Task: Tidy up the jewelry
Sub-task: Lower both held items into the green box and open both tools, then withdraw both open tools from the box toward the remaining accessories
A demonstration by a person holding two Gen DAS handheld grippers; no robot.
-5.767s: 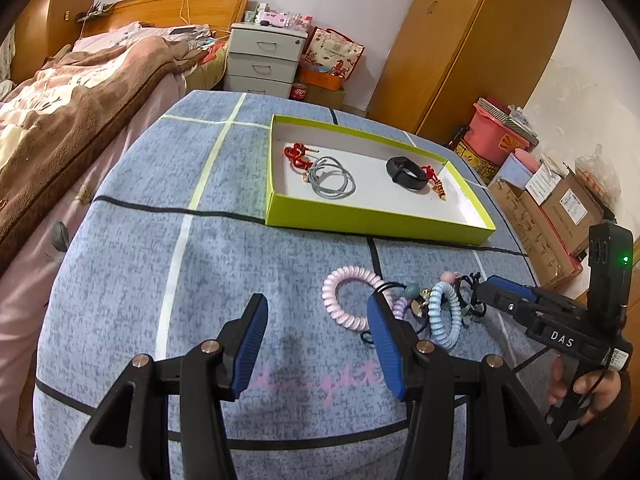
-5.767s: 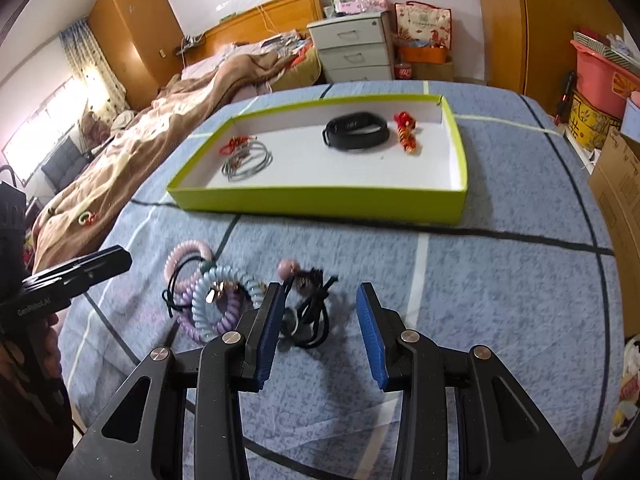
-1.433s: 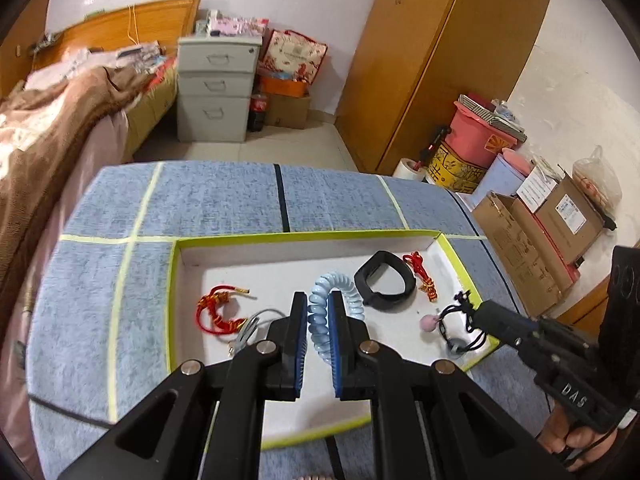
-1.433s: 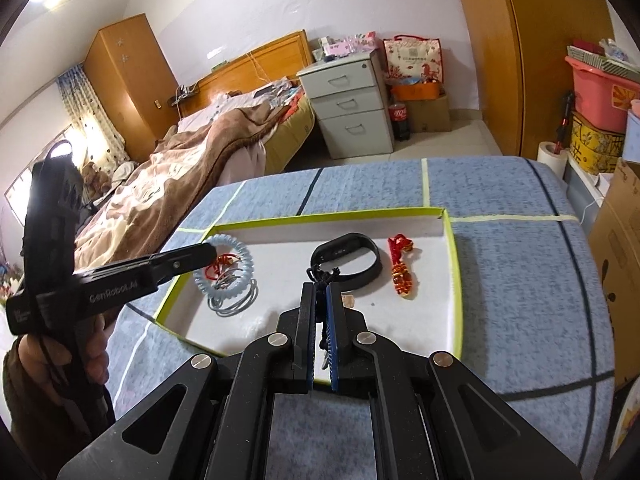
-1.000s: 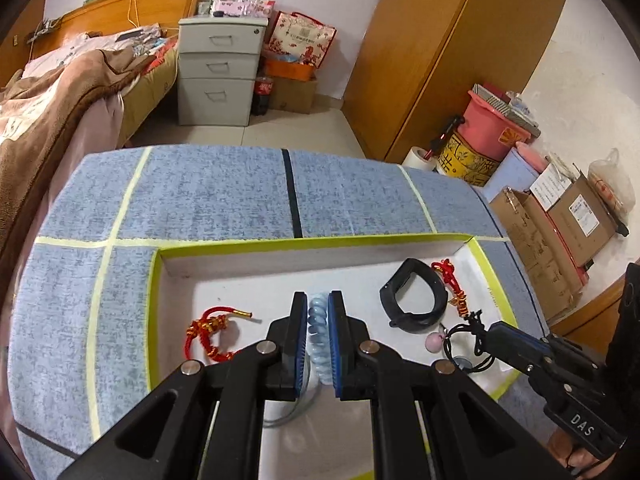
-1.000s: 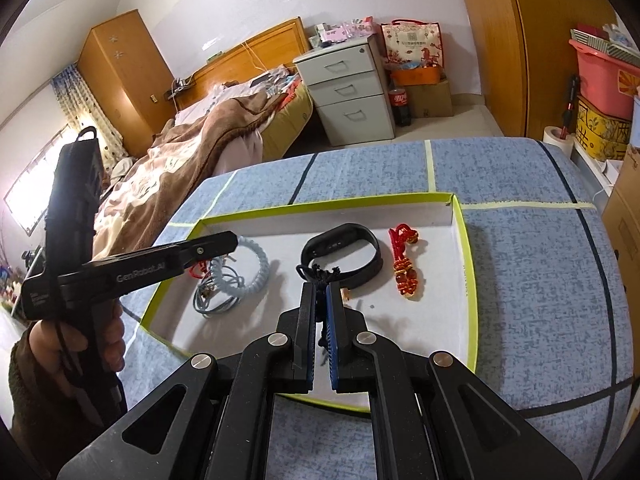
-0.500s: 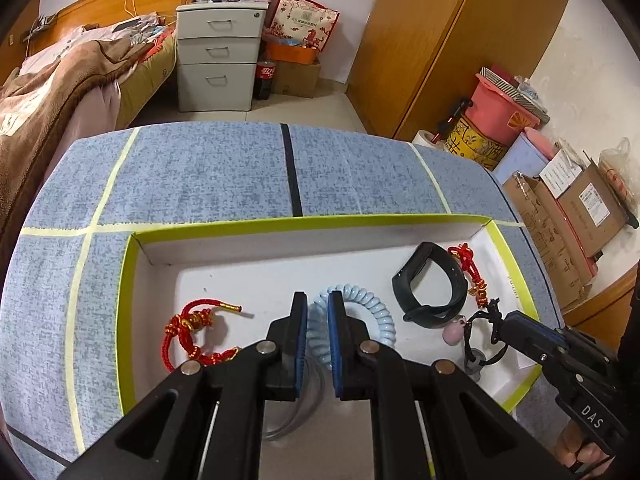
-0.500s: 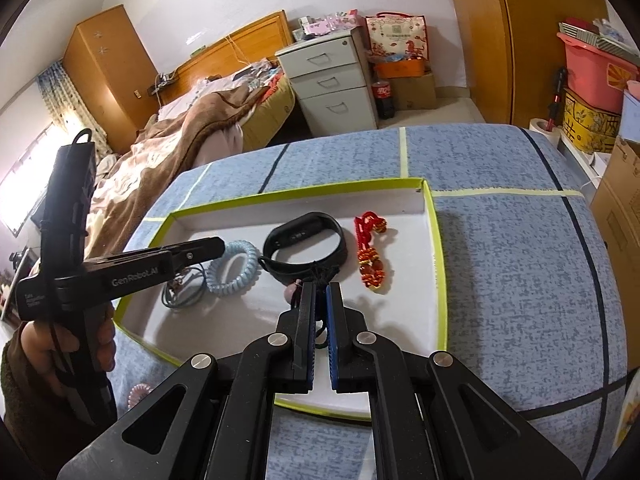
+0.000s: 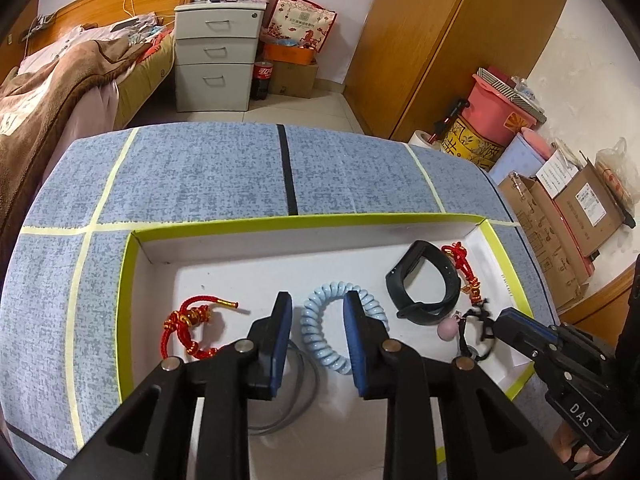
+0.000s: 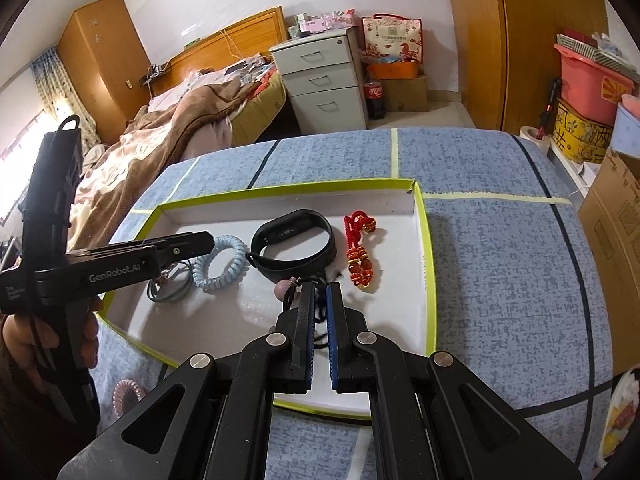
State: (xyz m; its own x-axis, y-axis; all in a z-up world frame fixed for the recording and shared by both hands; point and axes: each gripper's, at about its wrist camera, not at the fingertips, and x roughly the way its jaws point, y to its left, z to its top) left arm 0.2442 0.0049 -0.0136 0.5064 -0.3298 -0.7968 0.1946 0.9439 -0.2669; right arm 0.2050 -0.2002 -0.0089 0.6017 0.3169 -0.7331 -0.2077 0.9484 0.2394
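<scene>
Left gripper (image 9: 316, 320), jaws released, straddles the blue coil bracelet (image 9: 340, 330) mid-tray (image 9: 132, 280); right gripper (image 10: 319, 300) clenches the black cord hair tie (image 9: 474, 330) by the tray's right edge, where it may snag.

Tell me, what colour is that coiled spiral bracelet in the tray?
Pale blue coiled spiral bracelet, clearest in the left wrist view.

Even, bright indoor light fills both fisheye views; a window (image 10: 24, 136) glares at left, edges bend and darken, focus sharp.
</scene>
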